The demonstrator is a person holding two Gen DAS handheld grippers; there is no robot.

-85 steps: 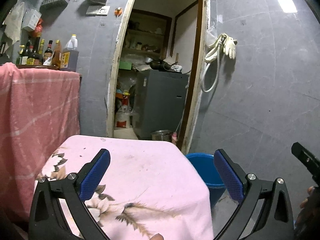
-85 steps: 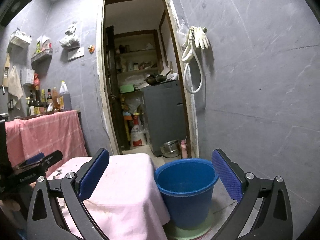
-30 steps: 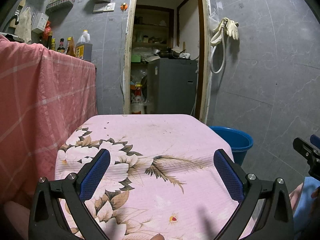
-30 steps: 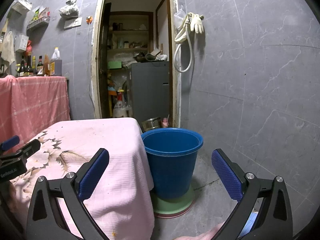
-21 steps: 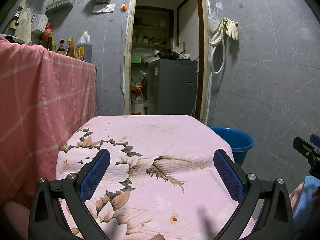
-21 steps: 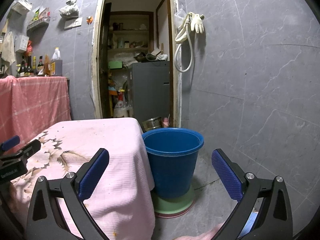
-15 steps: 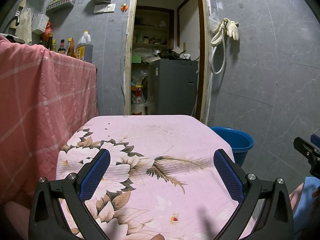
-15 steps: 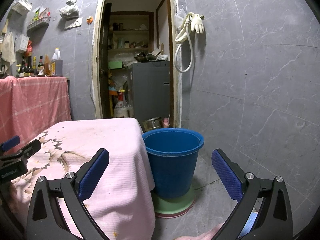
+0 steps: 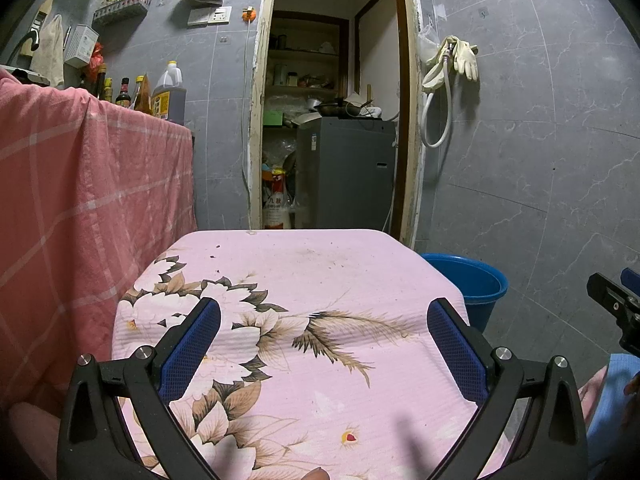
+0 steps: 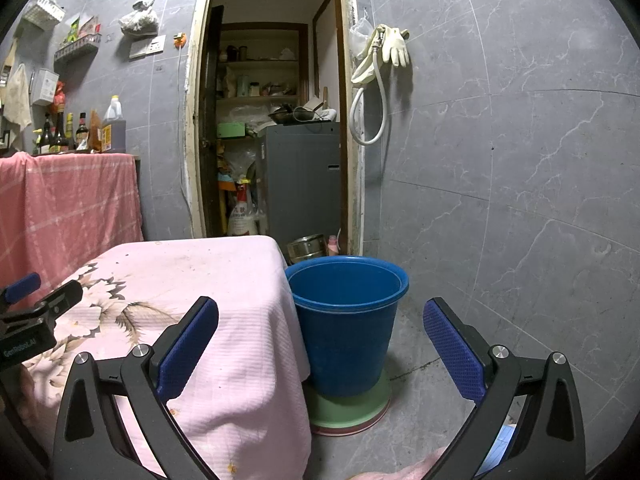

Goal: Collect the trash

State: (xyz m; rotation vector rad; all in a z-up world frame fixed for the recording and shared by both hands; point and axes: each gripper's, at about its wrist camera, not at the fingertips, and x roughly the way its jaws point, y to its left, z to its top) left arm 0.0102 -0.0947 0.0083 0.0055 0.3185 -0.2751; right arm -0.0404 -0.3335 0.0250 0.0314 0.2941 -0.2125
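A blue bucket (image 10: 346,320) stands on a green base on the floor, right of a small table under a pink floral cloth (image 9: 304,312); its rim also shows in the left wrist view (image 9: 472,280). No loose trash shows on the cloth, only small dark specks. My left gripper (image 9: 320,344) is open and empty above the near half of the cloth. My right gripper (image 10: 320,344) is open and empty, held in front of the bucket and the cloth's right edge (image 10: 280,320).
A counter draped in a pink checked cloth (image 9: 80,208) stands left with bottles (image 9: 168,92) on top. An open doorway (image 9: 332,120) behind the table shows a grey appliance and shelves. A grey tiled wall (image 10: 520,200) with hanging gloves and hose is at right.
Both grippers drew back and lower from the doorway about 2.8 s ago, showing more of the cloth. Over the last second nothing has visibly moved.
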